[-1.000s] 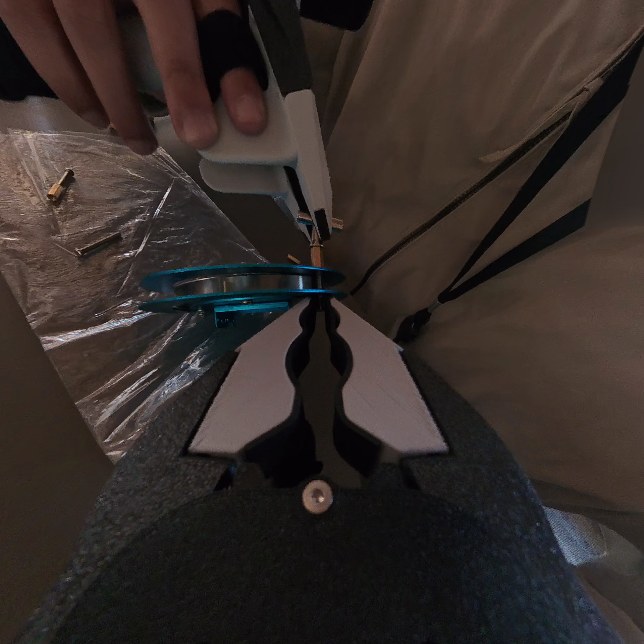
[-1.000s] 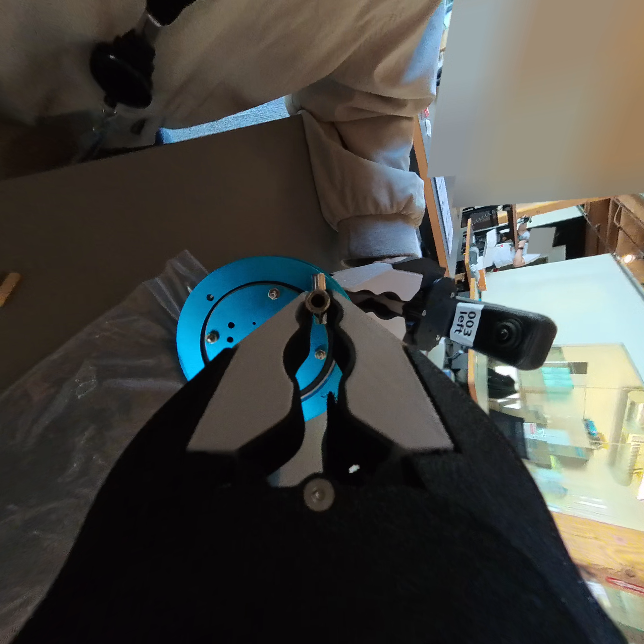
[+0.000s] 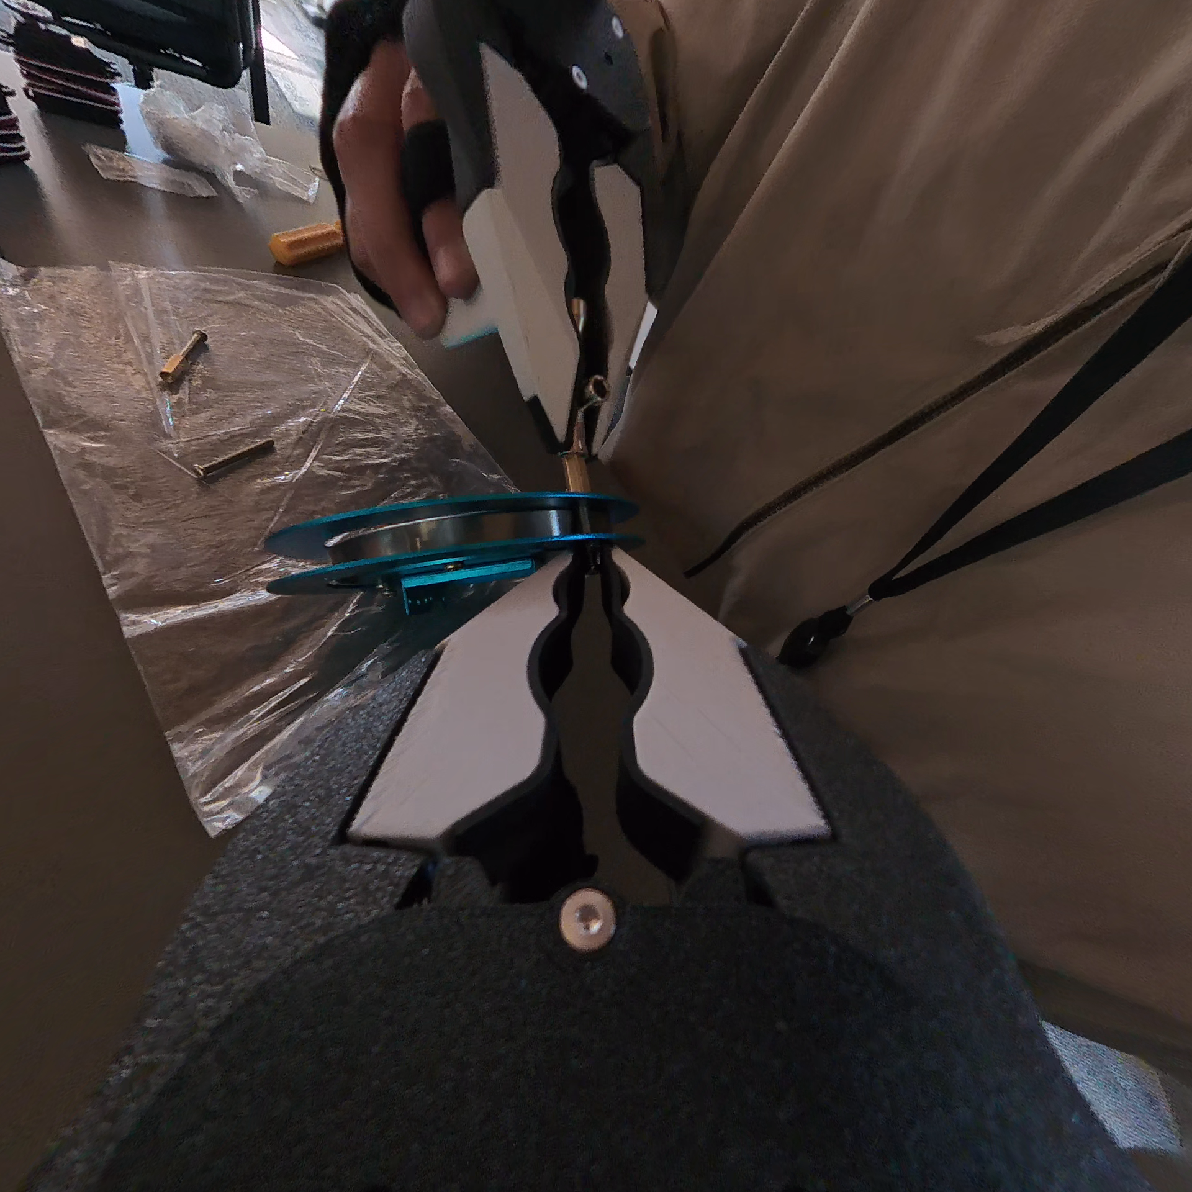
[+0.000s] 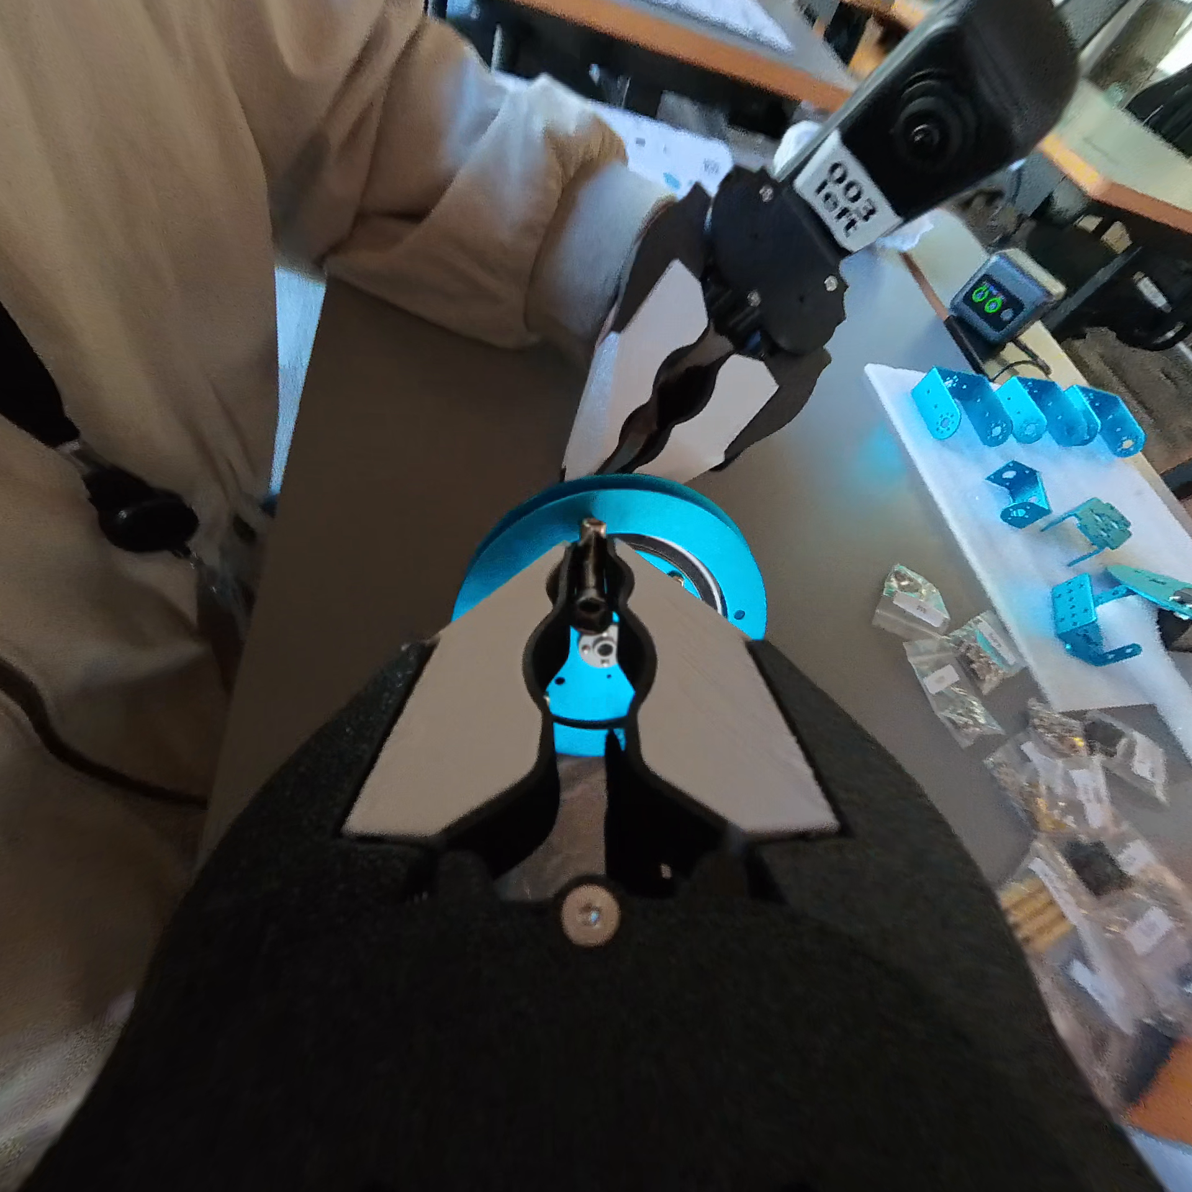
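While the left gripper (image 3: 590, 567) pinches the near edge of the blue wheel (image 3: 451, 522), its jaws stand almost fully closed, with only a thin slit between the tips. The wheel is two flat blue discs with a silver ring sandwiched between them. It is held level just above a clear plastic sheet (image 3: 193, 516) on the brown table (image 3: 64, 645).

Directly above that pinched edge, the right gripper (image 3: 584, 426) points down, a hand (image 3: 387, 193) wrapped around its handle. Its jaws are clamped narrowly on a small metal tool (image 4: 590, 584), which sits in line with a short brass post (image 3: 573, 471). The post stands upright on the wheel's upper disc, close to the rim. Whether it is already seated in a hole cannot be told.

Both holds are at the very fingertips, so I judge them slight. Keeping the tool straight over the post and the wheel flat and steady looks like the thing to mind, since any tilt would likely bind or tip the post.

Left of the wheel, two more brass posts (image 3: 235, 459) lie loose on the sheet. Beyond the wheel in the right wrist view, blue brackets (image 4: 1032, 413) sit on a white tray (image 4: 967, 516), with small bags of parts (image 4: 954, 671) beside them. A beige jacket (image 3: 903, 322) fills the space to the wheel's right.
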A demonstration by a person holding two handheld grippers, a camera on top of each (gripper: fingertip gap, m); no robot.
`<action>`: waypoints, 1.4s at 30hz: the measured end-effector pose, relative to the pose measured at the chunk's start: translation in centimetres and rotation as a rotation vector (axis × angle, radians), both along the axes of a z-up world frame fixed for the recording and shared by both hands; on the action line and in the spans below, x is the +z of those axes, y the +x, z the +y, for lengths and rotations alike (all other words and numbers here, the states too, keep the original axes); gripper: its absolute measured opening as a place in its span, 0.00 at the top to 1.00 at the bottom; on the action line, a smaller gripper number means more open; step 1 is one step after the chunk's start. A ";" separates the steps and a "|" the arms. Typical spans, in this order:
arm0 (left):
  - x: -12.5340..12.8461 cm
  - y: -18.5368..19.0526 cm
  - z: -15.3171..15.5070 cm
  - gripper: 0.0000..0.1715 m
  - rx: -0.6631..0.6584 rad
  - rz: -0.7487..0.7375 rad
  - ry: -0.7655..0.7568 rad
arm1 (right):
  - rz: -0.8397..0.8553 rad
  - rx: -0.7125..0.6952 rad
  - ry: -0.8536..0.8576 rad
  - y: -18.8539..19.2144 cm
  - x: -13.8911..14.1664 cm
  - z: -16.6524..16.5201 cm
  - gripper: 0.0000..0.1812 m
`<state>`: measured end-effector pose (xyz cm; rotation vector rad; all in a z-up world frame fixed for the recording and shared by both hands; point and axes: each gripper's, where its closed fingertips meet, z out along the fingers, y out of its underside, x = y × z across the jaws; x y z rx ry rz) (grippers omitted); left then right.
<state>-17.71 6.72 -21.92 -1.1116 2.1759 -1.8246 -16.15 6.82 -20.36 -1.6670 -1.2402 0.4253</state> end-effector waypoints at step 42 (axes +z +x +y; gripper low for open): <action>0.0 0.9 -0.5 0.99 0.073 -0.027 0.079 | -0.344 0.240 0.381 1.0 -0.3 0.0 0.97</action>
